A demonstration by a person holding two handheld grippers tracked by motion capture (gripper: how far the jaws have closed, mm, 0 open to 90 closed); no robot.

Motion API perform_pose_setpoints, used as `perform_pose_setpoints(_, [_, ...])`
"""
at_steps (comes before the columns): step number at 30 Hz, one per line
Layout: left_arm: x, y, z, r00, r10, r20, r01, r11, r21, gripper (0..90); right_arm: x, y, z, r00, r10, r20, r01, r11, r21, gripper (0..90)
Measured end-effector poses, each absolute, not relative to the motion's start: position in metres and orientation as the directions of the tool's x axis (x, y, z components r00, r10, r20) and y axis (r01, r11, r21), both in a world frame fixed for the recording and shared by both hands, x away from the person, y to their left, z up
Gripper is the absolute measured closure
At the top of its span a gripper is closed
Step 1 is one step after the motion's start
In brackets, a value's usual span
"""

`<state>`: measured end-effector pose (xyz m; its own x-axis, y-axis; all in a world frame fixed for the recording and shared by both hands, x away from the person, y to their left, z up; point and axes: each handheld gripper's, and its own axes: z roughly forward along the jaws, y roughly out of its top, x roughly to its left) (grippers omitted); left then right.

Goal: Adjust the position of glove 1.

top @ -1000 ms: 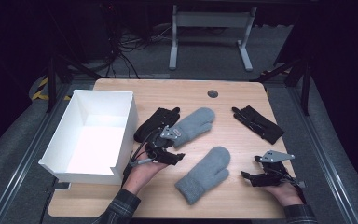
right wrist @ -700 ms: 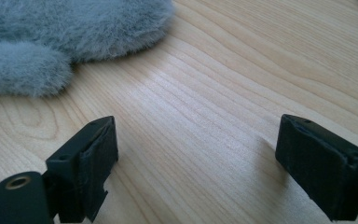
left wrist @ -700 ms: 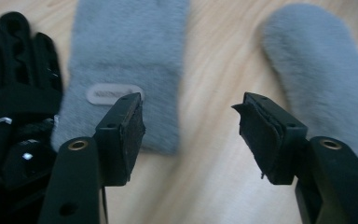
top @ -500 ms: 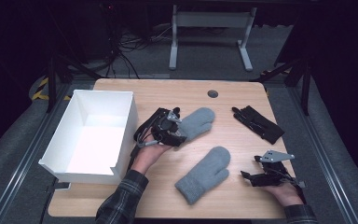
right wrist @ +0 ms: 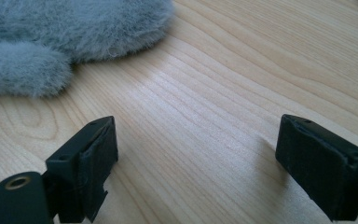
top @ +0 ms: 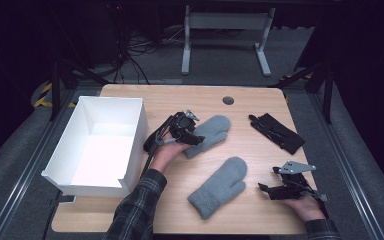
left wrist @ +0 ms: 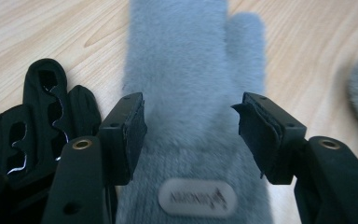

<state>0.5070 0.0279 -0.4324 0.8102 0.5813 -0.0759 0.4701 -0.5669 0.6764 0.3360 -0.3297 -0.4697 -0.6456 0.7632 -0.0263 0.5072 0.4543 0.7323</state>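
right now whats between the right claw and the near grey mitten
Bare wood. In the right gripper view only table runs from the open right claw to the near grey mitten; the high view agrees.

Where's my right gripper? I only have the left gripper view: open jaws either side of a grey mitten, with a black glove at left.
Observer: The right gripper sits near the front right corner of the table, jaws open over bare wood.
Operator: Is there a box to drop this in?
Observer: Yes, a white box stands on the table's left side, just beyond your left hand.
Operator: Any more gloves?
Observer: A second black glove lies toward the far right.
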Motion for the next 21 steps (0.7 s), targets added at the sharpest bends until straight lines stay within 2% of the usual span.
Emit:
perform_pose_setpoints(5, [0.515,0.021,-0.438,0.813,0.577,-0.076,0.469,-0.571,0.674,37.7,0.336,-0.330,-0.470,-0.646,0.763,-0.026,0.507,0.454,0.733,13.1])
perform_pose_setpoints(10, [0.519,0.018,-0.447,0.816,0.572,-0.080,0.477,-0.589,0.652,38.8,0.336,-0.330,-0.470,-0.646,0.763,-0.026,0.507,0.454,0.733,13.1])
perform_pose_setpoints(15, [0.519,0.018,-0.453,0.824,0.559,-0.092,0.473,-0.591,0.653,50.3,0.336,-0.330,-0.470,-0.646,0.763,-0.026,0.507,0.454,0.733,13.1])
perform_pose_setpoints(21, [0.517,0.017,-0.450,0.835,0.546,-0.065,0.450,-0.611,0.651,71.4,0.336,-0.330,-0.470,-0.647,0.762,-0.025,0.507,0.454,0.733,13.2])
